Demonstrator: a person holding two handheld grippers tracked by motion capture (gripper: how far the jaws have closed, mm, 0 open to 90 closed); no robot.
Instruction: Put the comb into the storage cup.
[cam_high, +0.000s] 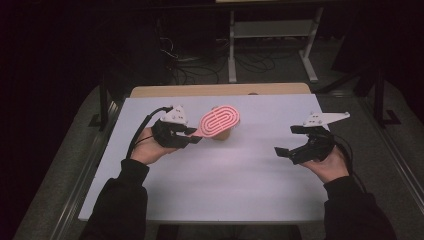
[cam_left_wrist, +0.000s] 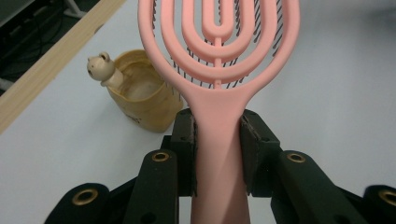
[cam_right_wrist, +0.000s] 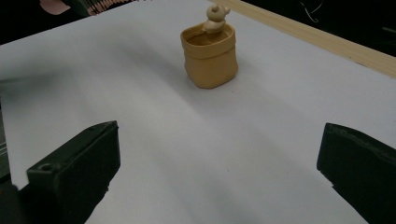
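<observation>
Between the pads of our left gripper (cam_left_wrist: 218, 140) sits the handle of the pink hairbrush (cam_left_wrist: 218, 60), clamped on both sides, its looped head raised off the white table (cam_high: 220, 175) and pointing toward one o'clock in the high view. Just beyond the head, at about twelve o'clock from the grip, stands a small tan pouch (cam_right_wrist: 209, 56) with a bear-shaped knob (cam_left_wrist: 100, 67) at its rim. Well apart, at three o'clock, we hold the right gripper (cam_high: 289, 141) above the table, its jaws spread wide with nothing between them.
</observation>
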